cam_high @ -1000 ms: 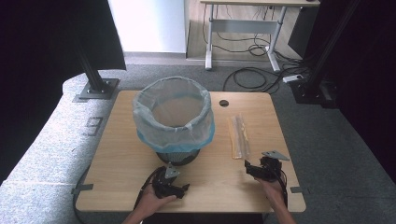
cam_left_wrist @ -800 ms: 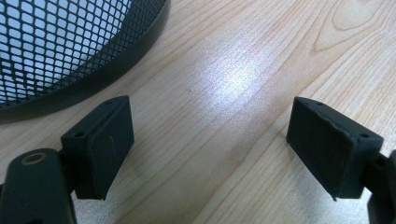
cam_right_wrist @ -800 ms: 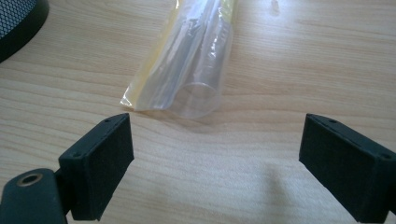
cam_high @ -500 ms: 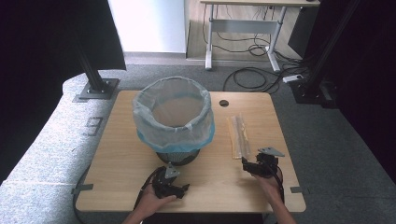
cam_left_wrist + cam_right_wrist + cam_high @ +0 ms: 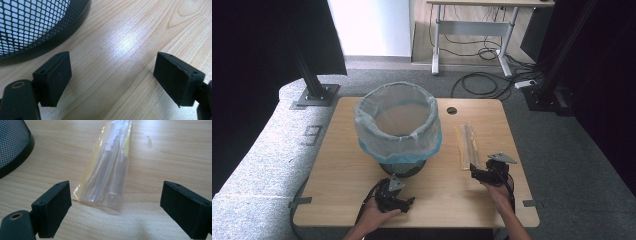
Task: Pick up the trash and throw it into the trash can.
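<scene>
- Right gripper (image 5: 476, 174), held in the person's right hand at the near right part of the table (image 5: 342, 175), points toward a clear plastic packet (image 5: 467, 146) and has nothing between its jaws.
- In the right gripper view its two black jaws stand wide apart, and the near end of the packet (image 5: 107, 177) lies on the wood between them, a little ahead of the pads and touching neither.
- That packet is long and narrow, see-through with a yellowish tint on one side, and holds slim pale sticks lying lengthwise; what they are cannot be told.
- On the table, the packet lies flat to the right of the mesh bin (image 5: 398, 127), apart from it, running away from the person.
- Left gripper (image 5: 407, 202) rests low over the near edge of the table in the person's left hand, just in front of the bin's base.
- Its jaws in the left gripper view are also spread wide, with bare wood between them and nothing gripped.
- The bin's black mesh wall and dark bottom rim (image 5: 37, 27) curve across the upper left of that view, close to the left jaw but not touching it.
- Seen from above, the bin stands upright near the middle of the table, lined with a pale blue bag (image 5: 417, 145) folded over its rim.
- A small dark round hole (image 5: 451, 110) sits in the tabletop beyond the packet.
</scene>
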Demonstrator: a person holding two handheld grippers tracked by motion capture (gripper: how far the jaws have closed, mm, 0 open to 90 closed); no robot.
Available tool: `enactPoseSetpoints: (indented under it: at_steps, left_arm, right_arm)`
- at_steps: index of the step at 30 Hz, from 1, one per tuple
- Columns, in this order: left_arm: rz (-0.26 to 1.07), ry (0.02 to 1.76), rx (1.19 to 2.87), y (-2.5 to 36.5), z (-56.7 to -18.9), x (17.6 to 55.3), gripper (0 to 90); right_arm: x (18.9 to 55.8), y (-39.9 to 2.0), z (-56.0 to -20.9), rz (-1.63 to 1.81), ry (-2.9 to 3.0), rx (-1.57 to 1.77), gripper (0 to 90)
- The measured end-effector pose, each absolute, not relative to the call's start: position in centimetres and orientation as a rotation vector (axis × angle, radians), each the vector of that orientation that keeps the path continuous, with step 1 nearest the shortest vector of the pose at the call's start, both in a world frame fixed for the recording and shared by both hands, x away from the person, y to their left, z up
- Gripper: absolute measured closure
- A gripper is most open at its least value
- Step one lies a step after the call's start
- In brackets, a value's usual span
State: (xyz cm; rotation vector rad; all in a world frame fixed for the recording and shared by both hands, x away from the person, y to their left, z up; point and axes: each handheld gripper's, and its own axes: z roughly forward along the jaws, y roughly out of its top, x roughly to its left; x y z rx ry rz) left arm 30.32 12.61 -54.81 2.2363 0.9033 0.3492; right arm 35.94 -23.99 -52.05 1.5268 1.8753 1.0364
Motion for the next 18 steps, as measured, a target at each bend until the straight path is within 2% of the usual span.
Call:
enactPoseSetpoints:
  at_steps: [18]
  left_arm:
    - [0.349,0.903,2.237,12.6,-54.8,30.3,14.7]
  right_arm:
    - [38.0,-22.9,-51.1,1.032,1.877,1.491,9.7]
